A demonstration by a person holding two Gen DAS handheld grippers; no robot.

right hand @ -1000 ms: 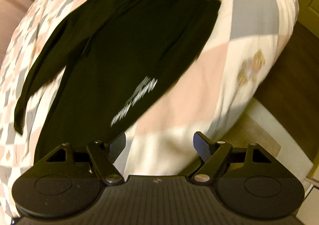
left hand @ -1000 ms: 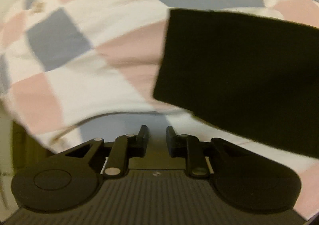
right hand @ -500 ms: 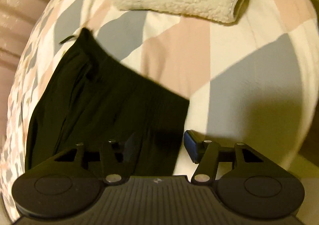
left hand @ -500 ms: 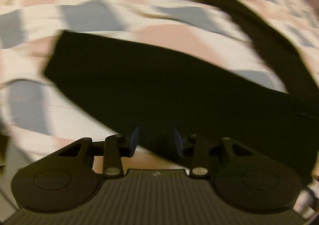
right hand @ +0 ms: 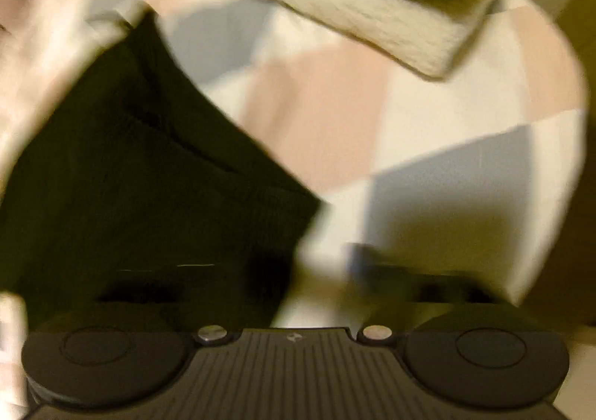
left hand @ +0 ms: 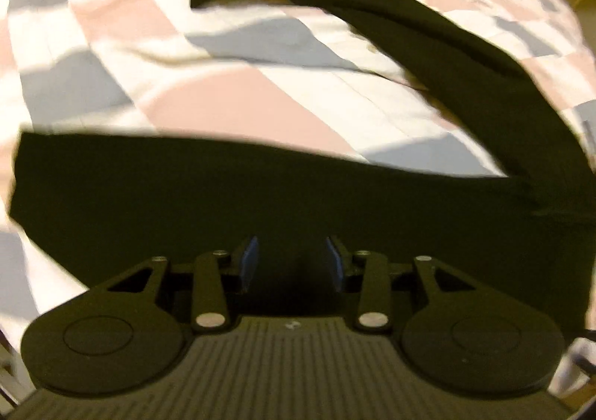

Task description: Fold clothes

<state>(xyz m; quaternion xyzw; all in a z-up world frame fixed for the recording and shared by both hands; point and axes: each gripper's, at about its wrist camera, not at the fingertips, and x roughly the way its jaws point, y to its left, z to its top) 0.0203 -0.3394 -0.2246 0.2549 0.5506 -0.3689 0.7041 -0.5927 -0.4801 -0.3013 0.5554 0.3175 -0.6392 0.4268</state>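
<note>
On bed: black trousers (left hand: 260,204) spread flat.
L gripper (left hand: 291,263): my jaws apart, empty.
R gripper (right hand: 298,271): blurred, can't tell.
Next: prob. grab leg.

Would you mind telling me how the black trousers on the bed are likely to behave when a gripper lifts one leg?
The black trousers will probably be floppy: one leg already curves in a loose arc over the checked quilt. They look thin and light, so lifted cloth would likely sag either side of the left gripper. Dragging may wrinkle the quilt.

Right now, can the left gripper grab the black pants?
Probably yes. The left gripper has its jaws open right over the near leg of the black pants, and nothing lies between them.
</note>
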